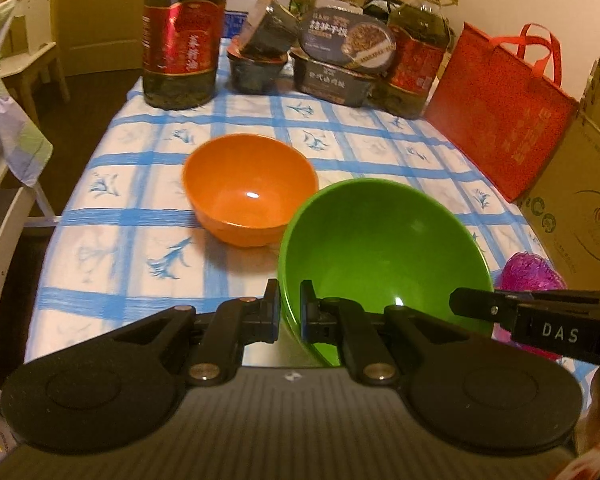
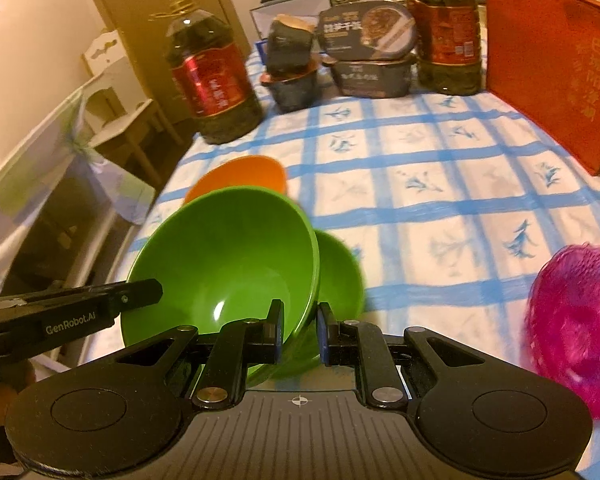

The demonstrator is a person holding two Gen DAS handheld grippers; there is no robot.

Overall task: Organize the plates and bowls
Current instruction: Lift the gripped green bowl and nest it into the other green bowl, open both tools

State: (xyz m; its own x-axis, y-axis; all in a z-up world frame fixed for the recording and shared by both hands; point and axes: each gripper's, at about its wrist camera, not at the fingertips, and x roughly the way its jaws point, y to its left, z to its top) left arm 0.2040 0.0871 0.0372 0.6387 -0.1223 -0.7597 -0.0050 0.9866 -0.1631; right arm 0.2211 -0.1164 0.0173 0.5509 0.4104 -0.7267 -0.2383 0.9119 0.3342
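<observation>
Green bowl (image 1: 384, 248) tilted, mouth toward both cameras, rim pinched between left gripper (image 1: 290, 312) and right gripper (image 2: 299, 332) fingers.

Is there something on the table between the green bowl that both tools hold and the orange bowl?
Nothing visible. The green bowl, gripped at its rim by the left tool and the right tool, sits right beside the orange bowl, with only bare tablecloth around them.

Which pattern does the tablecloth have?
The tablecloth is white with a blue grid and small blue plant motifs; the right wrist view shows it best.
</observation>
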